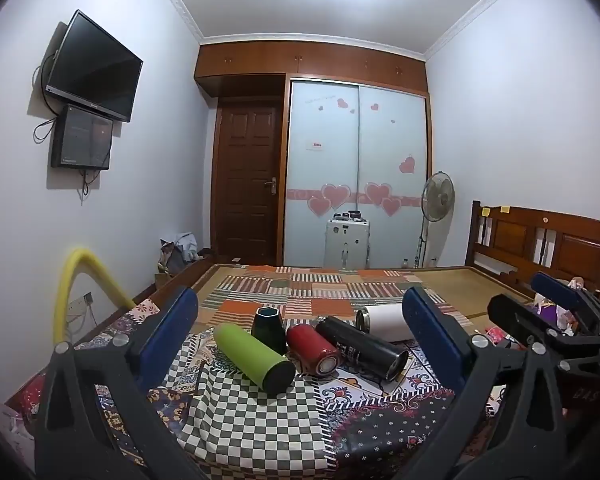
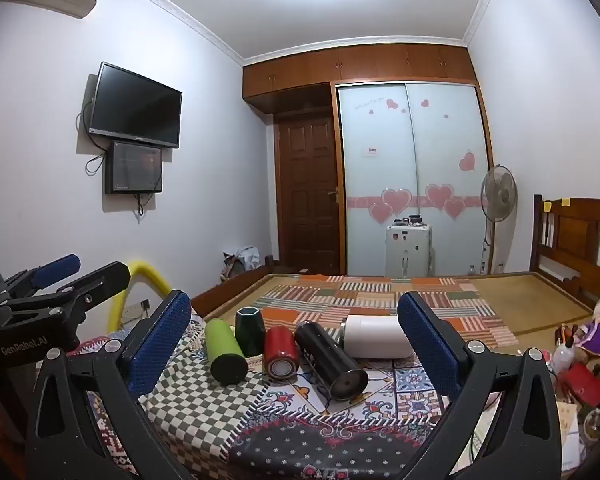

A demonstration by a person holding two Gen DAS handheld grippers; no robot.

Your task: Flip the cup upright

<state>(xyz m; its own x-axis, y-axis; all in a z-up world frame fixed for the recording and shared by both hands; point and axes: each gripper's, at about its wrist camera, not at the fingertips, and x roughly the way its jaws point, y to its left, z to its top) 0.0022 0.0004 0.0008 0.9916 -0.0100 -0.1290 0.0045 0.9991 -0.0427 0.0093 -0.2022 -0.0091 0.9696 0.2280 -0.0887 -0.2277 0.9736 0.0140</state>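
Several cups sit on a patterned cloth on the bed. A green cup (image 1: 252,358) (image 2: 223,350), a red cup (image 1: 312,348) (image 2: 281,348), a black cup (image 1: 362,346) (image 2: 330,358) and a white cup (image 1: 384,322) (image 2: 374,336) lie on their sides. A dark green hexagonal cup (image 1: 269,328) (image 2: 250,330) stands upright behind them. My left gripper (image 1: 300,336) is open and empty, held short of the cups. My right gripper (image 2: 294,336) is open and empty too, also short of them. The right gripper shows at the right edge of the left wrist view (image 1: 556,308), the left gripper at the left edge of the right wrist view (image 2: 60,280).
A checkered cloth (image 1: 244,412) lies under the green cup. A yellow foam tube (image 1: 80,280) arches at the bed's left side. Toys and bottles (image 2: 576,352) clutter the right side. The wooden headboard (image 1: 540,240), a fan (image 1: 438,200) and a wardrobe (image 1: 356,168) stand beyond.
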